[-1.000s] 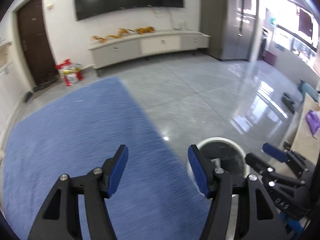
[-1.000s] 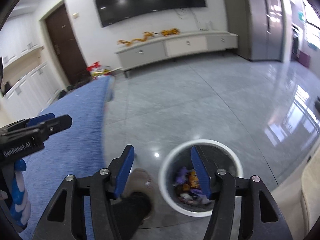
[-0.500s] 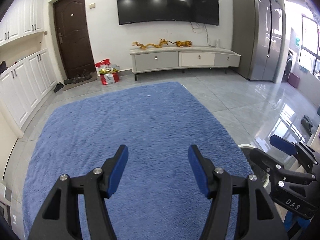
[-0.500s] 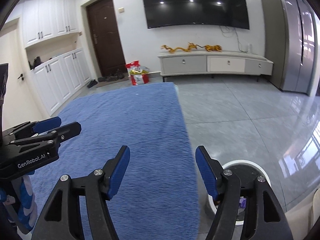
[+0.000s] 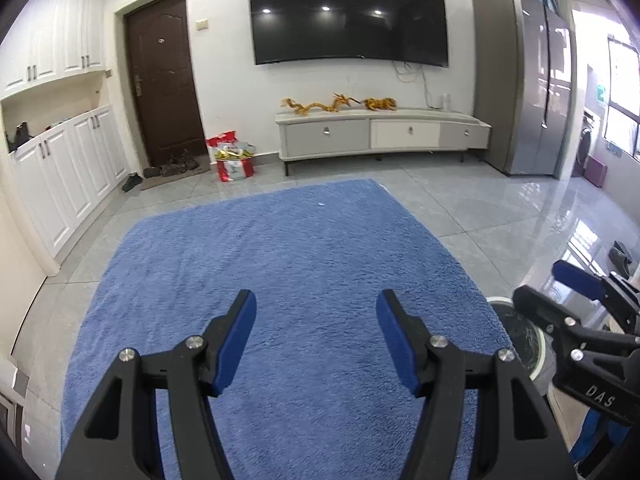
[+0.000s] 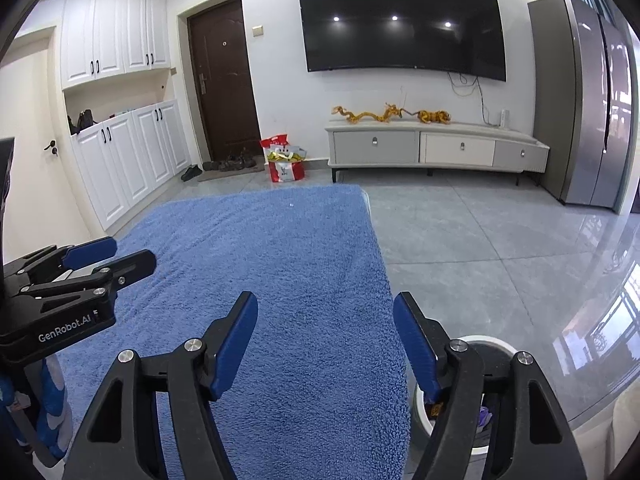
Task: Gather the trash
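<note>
A white round trash bin stands on the grey tile floor at the right edge of the blue rug. Wrappers lie inside it, mostly hidden behind my right gripper's right finger. The bin also shows in the left wrist view, partly behind the right gripper. My left gripper is open and empty above the rug. My right gripper is open and empty above the rug's right edge, beside the bin. A tiny white speck lies on the rug's far part.
A TV cabinet stands against the far wall under a large TV. A red bag and shoes sit by the brown door. White cupboards line the left wall. A grey fridge stands at right.
Both grippers have tilted up and swung left from the bin to face the rug and far wall. The bin has slid to the lower right of both views. Both stay open.
</note>
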`<state>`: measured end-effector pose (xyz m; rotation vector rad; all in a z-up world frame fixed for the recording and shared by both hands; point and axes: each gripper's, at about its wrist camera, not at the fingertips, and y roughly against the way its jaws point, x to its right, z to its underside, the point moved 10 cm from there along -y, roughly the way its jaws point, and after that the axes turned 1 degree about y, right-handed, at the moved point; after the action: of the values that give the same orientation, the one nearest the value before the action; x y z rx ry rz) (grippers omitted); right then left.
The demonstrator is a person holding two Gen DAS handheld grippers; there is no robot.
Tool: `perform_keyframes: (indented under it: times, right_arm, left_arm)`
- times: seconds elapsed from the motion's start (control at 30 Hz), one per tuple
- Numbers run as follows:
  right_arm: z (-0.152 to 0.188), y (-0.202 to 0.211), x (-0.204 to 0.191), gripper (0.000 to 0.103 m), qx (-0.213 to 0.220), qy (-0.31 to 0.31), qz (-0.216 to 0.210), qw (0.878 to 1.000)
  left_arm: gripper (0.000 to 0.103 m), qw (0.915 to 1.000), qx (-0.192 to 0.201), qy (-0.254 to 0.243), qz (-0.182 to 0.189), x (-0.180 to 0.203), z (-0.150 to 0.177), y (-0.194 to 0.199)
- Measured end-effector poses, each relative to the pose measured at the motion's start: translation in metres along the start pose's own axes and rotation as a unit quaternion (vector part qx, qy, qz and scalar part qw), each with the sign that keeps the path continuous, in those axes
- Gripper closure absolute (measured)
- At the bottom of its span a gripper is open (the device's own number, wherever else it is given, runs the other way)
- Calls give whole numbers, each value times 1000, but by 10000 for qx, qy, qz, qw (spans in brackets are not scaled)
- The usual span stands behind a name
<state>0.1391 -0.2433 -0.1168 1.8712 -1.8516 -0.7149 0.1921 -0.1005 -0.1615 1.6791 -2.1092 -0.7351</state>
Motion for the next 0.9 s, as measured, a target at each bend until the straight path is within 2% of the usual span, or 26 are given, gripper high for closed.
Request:
perform_keyframes:
  times: [0.13,0.2,0.37,0.53,0.73,0.9]
  right_arm:
    - [-5,11,-11,20,140,86,68,9998]
    - [-8,15,-17,11,210,121,105,9997]
    - [-19,27,-28,3,401,158,306,9986]
    - [-28,39,-42,1,564,297,457,9969]
    - [-38,60,-63,1,801,516,573,9938]
    - [-45,75,-78,1,997,681,594,9909]
  left_arm:
    - [38,9988,225,180,-387,-24,-1,16]
    - [34,9971,356,265,-614,-39,-2,23]
    - [28,9911,616,341,-1132,-71,0,39]
    - [19,9841,728,540,-1530,-107,8,56]
    - [12,9780,926,752,-1708,-133,14,80]
    - [10,9750,1017,932,-1745,-144,18,91]
